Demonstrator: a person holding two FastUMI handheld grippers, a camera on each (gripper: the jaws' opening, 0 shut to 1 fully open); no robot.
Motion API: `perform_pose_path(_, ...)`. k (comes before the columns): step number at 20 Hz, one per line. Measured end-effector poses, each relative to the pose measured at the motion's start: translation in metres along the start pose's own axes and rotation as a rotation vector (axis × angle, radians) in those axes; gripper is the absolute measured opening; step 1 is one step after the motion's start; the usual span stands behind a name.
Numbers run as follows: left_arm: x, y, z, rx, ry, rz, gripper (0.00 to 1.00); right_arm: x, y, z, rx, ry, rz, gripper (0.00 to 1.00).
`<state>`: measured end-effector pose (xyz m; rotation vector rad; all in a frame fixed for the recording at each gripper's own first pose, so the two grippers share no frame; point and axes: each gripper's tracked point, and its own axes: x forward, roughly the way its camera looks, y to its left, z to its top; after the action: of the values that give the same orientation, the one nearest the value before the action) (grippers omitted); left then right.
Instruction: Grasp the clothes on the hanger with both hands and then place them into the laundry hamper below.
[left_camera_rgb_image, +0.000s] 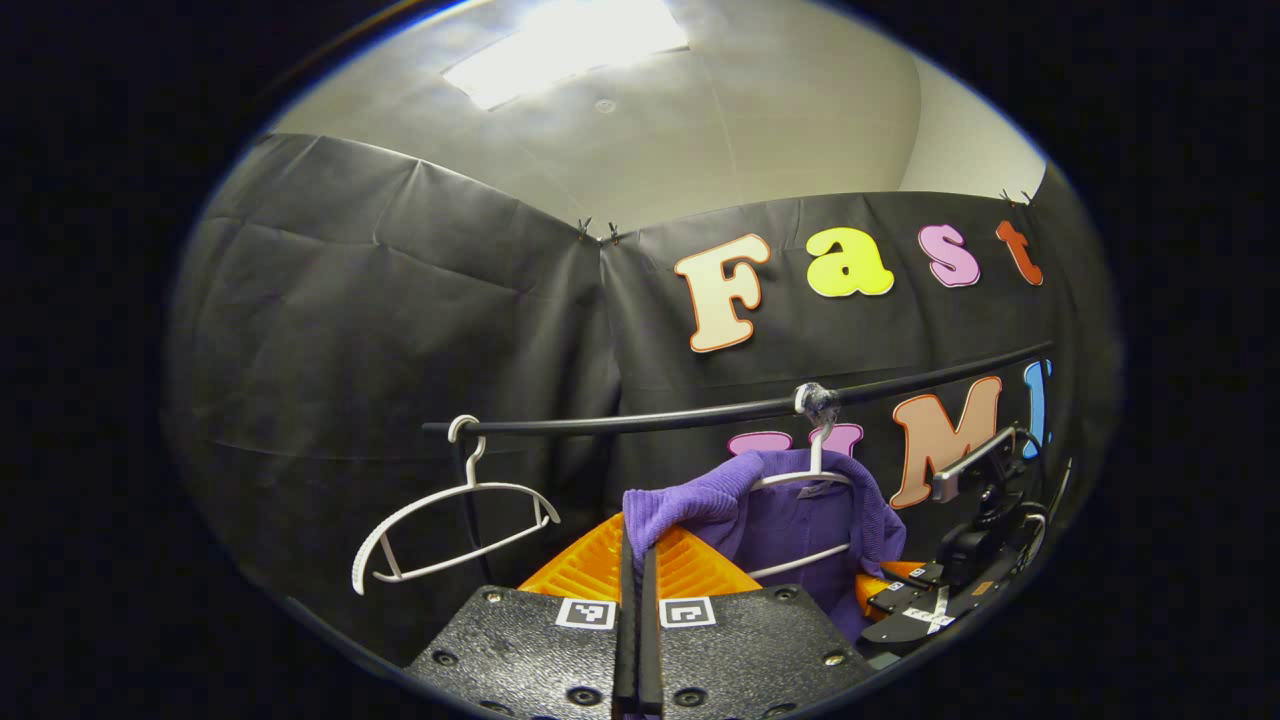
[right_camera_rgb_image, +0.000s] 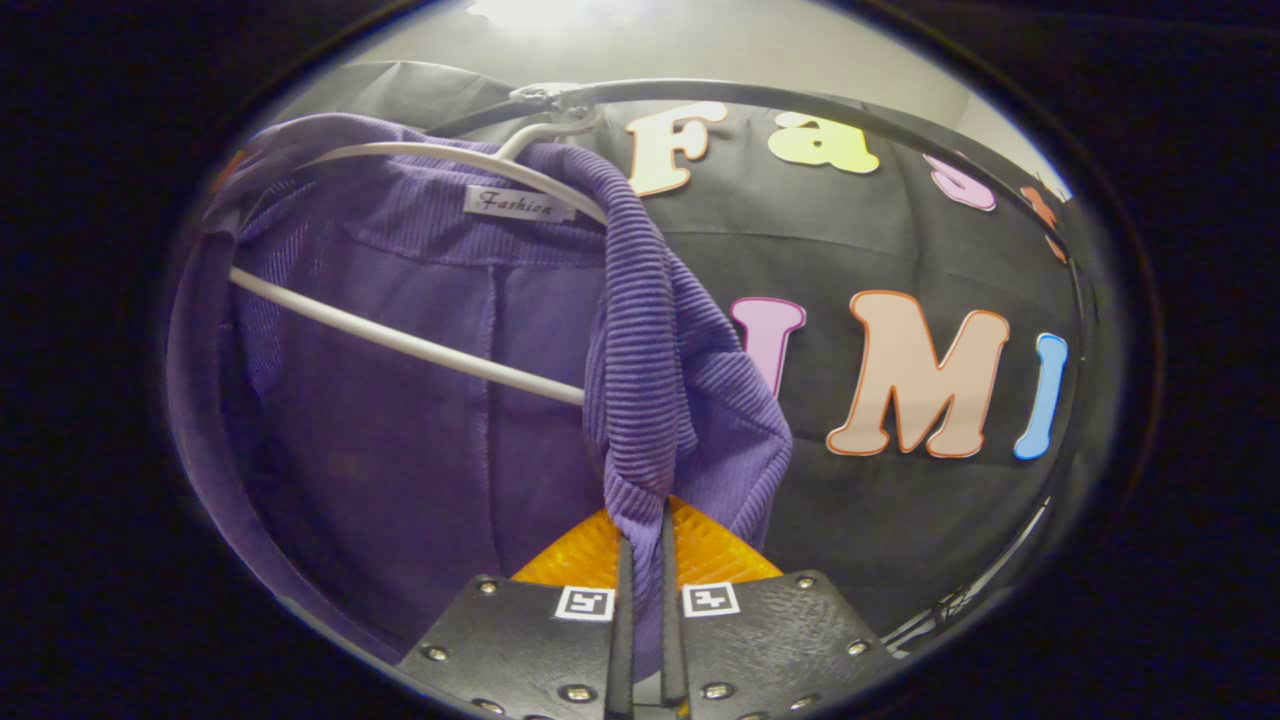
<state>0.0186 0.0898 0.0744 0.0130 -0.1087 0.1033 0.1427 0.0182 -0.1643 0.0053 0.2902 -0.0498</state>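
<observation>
A purple ribbed garment (left_camera_rgb_image: 790, 525) hangs on a white hanger (left_camera_rgb_image: 815, 478) from a black rail (left_camera_rgb_image: 700, 412). My left gripper (left_camera_rgb_image: 637, 550) is shut on the garment's near shoulder edge, which bunches over its fingertips. In the right gripper view the garment (right_camera_rgb_image: 400, 420) hangs close up on the left, its collar still over the hanger (right_camera_rgb_image: 400, 340). My right gripper (right_camera_rgb_image: 645, 540) is shut on a hanging fold of the other shoulder, with cloth running down between its fingers. In the left gripper view the right gripper (left_camera_rgb_image: 885, 590) sits low, beside the garment's right side.
An empty white hanger (left_camera_rgb_image: 450, 520) hangs tilted at the left end of the rail, next to a black upright post (left_camera_rgb_image: 468, 500). The rail (right_camera_rgb_image: 800, 100) arcs overhead in the right gripper view. Black cloth walls close in behind.
</observation>
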Motion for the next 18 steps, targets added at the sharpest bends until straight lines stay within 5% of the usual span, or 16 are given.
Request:
perform_pose_path(10,0.003,0.012,-0.008,0.0,0.013,0.031,0.02,0.005,-0.069,0.031,-0.075,-0.053,-0.166,0.11)
perform_pose_path(18,0.006,0.016,-0.016,0.006,0.03,0.047,0.02,0.025,-0.101,0.066,-0.13,-0.128,-0.221,0.11)
